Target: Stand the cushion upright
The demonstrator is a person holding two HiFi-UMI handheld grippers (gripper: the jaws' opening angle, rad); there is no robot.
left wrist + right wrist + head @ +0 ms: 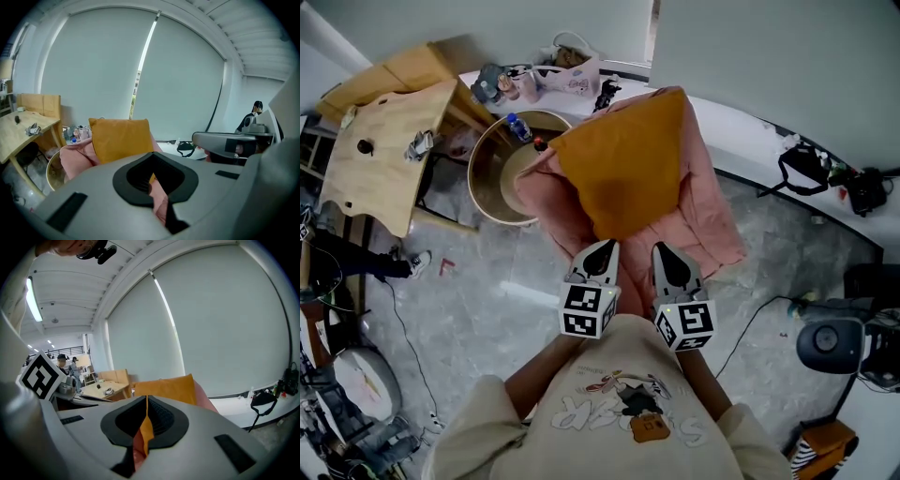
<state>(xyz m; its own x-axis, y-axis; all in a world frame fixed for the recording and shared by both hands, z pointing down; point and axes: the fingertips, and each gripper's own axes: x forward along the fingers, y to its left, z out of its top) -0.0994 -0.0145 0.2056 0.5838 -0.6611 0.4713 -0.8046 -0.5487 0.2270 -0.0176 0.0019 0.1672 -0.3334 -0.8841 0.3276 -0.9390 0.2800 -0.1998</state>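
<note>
Grey stone floor. Orange cushion (623, 173) at centre frame, leaning on pink seat (712, 225). Left gripper (601, 247) and right gripper (671, 250) both clenched on its near edge, pink fabric pinched in too.

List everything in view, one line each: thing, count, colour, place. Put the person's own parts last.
Cushion: one, orange, lying on the pink cloth, near edge at the tongs.
Pink cloth: one, pink, spread under the cushion.
Round tub: one, tan, on the floor left of the cloth.
Wooden table: one, light wood, far left.
Bottle: one, blue cap, by the tub's far rim.
Black bag: one, black, on the white ledge at right.
Left tongs: one, grey with black pads, shut on the cushion's near edge, pink cloth caught too.
Right tongs: one, same colours, shut on the same edge.
Shirt: one, cream, bottom of the head view.
</note>
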